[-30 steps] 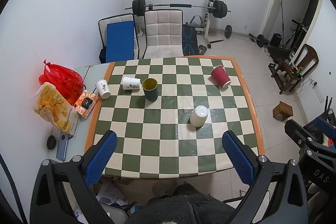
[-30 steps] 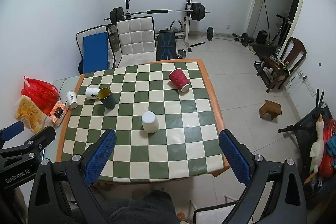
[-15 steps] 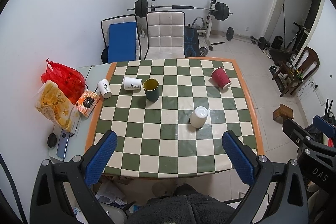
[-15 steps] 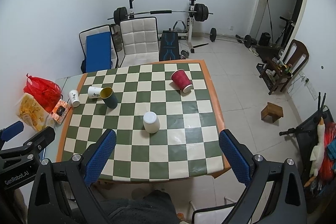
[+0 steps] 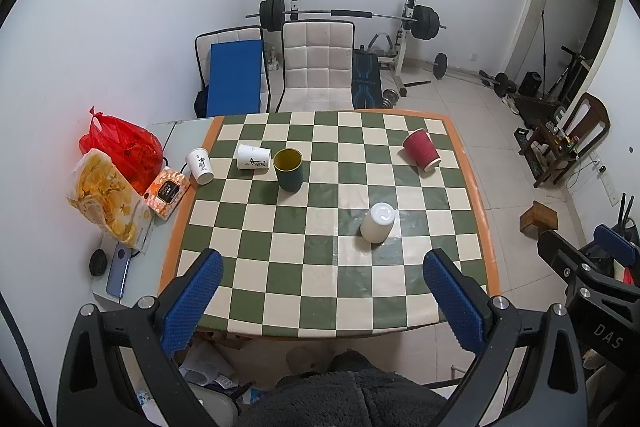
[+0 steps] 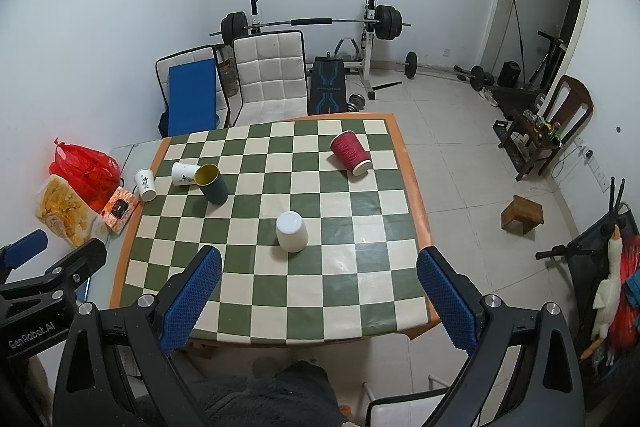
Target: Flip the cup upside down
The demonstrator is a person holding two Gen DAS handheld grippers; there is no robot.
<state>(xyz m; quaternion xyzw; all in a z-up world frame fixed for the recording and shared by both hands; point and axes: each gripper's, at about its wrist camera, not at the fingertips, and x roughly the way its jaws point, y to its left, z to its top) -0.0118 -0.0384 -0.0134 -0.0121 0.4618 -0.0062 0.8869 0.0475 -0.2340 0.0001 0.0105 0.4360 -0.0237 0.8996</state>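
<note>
A white cup (image 5: 377,222) stands upside down on the green-and-cream checkered table (image 5: 280,267); it also shows in the right wrist view (image 6: 292,231). A dark green cup (image 5: 289,170) stands upright, mouth up, at the left (image 6: 213,183). A red ribbed cup (image 5: 421,150) lies on its side at the far right (image 6: 351,154). A white paper cup (image 5: 253,157) lies on its side beside the green cup. My left gripper (image 5: 322,301) and right gripper (image 6: 318,301) are both open and empty, high above the table's near edge.
Another white paper cup (image 5: 200,165), a red bag (image 5: 120,147), a yellow snack bag (image 5: 106,201), an orange packet (image 5: 167,190) and a phone (image 5: 118,269) lie left of the table. Chairs (image 5: 318,65) and a barbell rack (image 5: 348,15) stand behind it. A wooden stool (image 5: 539,219) is on the floor.
Both grippers have risen and drawn back slightly, so the table looks a little lower and farther. The cups have not moved.
</note>
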